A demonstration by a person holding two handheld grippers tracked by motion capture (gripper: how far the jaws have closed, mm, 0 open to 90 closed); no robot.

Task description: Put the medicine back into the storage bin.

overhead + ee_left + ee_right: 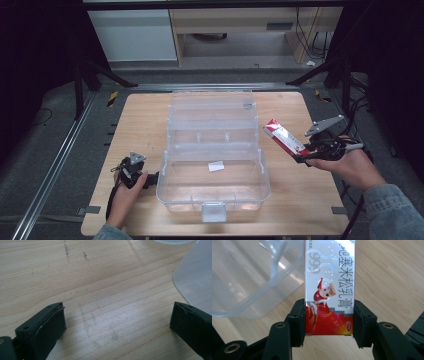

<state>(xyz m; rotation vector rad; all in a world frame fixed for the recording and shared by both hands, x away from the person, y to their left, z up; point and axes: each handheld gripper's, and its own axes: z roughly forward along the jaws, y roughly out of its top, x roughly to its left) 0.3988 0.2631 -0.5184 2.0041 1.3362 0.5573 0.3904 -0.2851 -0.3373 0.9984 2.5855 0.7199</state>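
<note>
Red-and-white carton [329,287] bears the digits "999", a row of Chinese characters, a cartoon figure in a pointed red hat, and a small "OTC" oval at its lower corner. The right gripper [306,152] is clamped on the carton's red end, a jaw on each side, holding it above the table [300,200] just right of the clear plastic box [214,150]. The box stands mid-table, lid open, with a white slip [216,166] on its floor. The left gripper [117,322] rests low on the light wood, jaws spread wide with nothing between them, beside the box's left wall. Grey carpet, metal floor rails and pale cabinets lie beyond.
</note>
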